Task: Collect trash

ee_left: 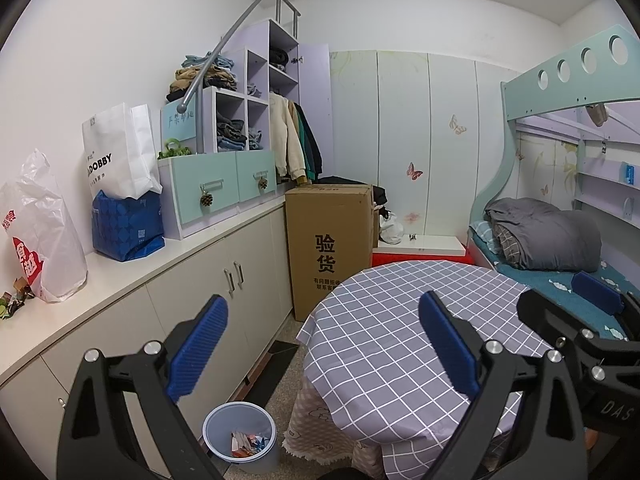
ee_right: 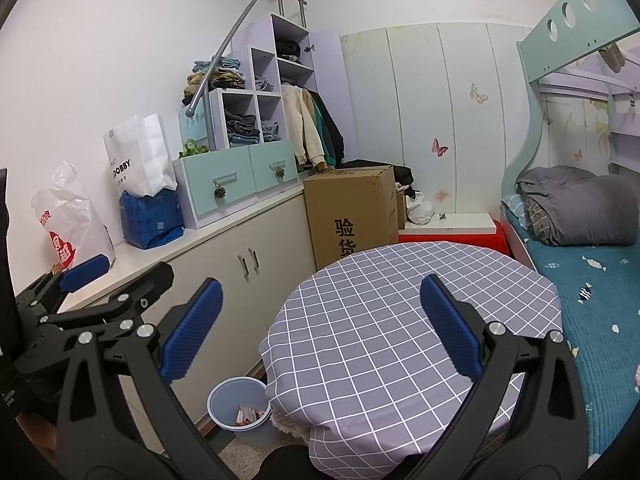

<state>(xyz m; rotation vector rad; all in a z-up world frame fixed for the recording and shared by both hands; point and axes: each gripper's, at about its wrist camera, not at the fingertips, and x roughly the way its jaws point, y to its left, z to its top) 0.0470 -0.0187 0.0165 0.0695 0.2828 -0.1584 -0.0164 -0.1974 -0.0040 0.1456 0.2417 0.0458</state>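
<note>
**Trash: bin holding, table bare, scraps left on counter**

Trash, item one: red-and-white paper scraps [ee_left: 244,442] lying inside the round pale-blue plastic waste bin [ee_left: 240,436], which stands on the floor at the near left foot of the round table under its grey-and-white checked cloth [ee_left: 400,340]. No litter shows on the tablecloth.

Trash, item two, judged likely: small crumpled green-and-brown wrappers [ee_left: 14,304] on the white countertop [ee_left: 120,280], far left, just beside the translucent white plastic bag with red print [ee_left: 40,232].

Left gripper [ee_left: 324,344]: jaws spread wide, nothing between the blue ribbed pads. Right gripper [ee_right: 320,328]: likewise wide open and empty.

Relation governing the next move: the wrappers lie left of and beyond both grippers, and the left gripper is the nearer. Their long axis cannot be told at this size. The bin sits below and left of the left jaws
</note>
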